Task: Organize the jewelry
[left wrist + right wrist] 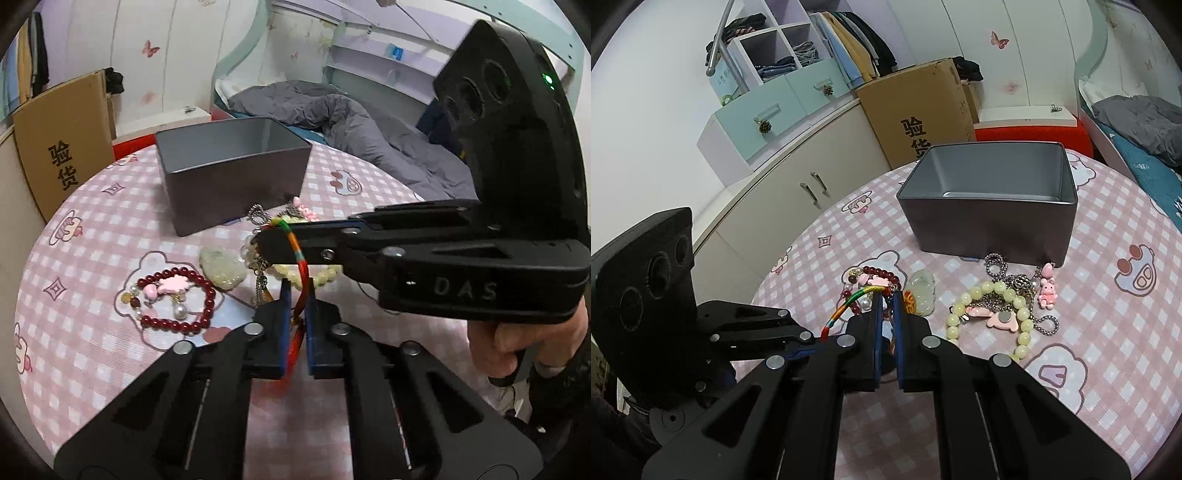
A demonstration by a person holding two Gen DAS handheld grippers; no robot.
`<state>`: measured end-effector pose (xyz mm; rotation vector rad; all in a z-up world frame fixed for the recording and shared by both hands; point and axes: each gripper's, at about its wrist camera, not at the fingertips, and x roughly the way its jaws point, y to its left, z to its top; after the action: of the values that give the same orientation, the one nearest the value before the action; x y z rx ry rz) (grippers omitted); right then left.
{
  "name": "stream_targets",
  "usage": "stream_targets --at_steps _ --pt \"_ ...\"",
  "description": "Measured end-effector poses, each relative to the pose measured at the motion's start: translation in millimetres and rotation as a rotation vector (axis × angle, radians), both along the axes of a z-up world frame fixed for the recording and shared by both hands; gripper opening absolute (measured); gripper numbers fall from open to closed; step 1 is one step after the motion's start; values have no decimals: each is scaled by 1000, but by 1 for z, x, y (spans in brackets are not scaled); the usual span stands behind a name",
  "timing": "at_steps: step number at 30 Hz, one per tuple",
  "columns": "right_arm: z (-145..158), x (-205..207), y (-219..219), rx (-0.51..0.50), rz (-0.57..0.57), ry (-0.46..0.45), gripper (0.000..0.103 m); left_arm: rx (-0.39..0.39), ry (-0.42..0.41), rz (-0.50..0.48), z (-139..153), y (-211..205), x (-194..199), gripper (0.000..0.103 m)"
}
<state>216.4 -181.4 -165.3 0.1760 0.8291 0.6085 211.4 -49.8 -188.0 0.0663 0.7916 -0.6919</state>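
- Dark red bead bracelet with pink charms and white pearls point(173, 301): lies flat on the pink checked surface point(92, 229), to the left of the left gripper point(296, 295) and just ahead of its tips.
- Pale green jade-like pendant point(221, 267): rests between the red bracelet and the left gripper, ahead of its left finger.
- Left gripper: fingers nearly together, pinching the lower end of the multicoloured braided cord point(301, 273).
- Braided cord: runs upward from the left gripper and wraps over the tip of the right gripper point(887, 306), which crosses in front from the right; it is raised off the surface.
- Right gripper: fingers set narrow with the cord between them; the grip appears closed on it.
- Open grey rectangular metal tin point(990, 206): stands ahead of both grippers.
- Cream bead bracelet point(990, 314), silver ball chain point(997, 267) and pink rabbit charm point(1048, 293): grouped right of the right gripper, near the tin's front wall.
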Motion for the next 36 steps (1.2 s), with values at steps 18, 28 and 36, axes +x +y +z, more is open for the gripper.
stream_targets --at_steps 18,28,36 --pt "-11 -5 -1 -90 21 9 21 -77 -69 104 47 55 5 3" --pt "-24 4 59 -116 172 -54 38 -88 -77 84 56 54 2 3" --pt "-29 6 34 -106 93 -24 3 -131 -107 109 75 69 2 3"
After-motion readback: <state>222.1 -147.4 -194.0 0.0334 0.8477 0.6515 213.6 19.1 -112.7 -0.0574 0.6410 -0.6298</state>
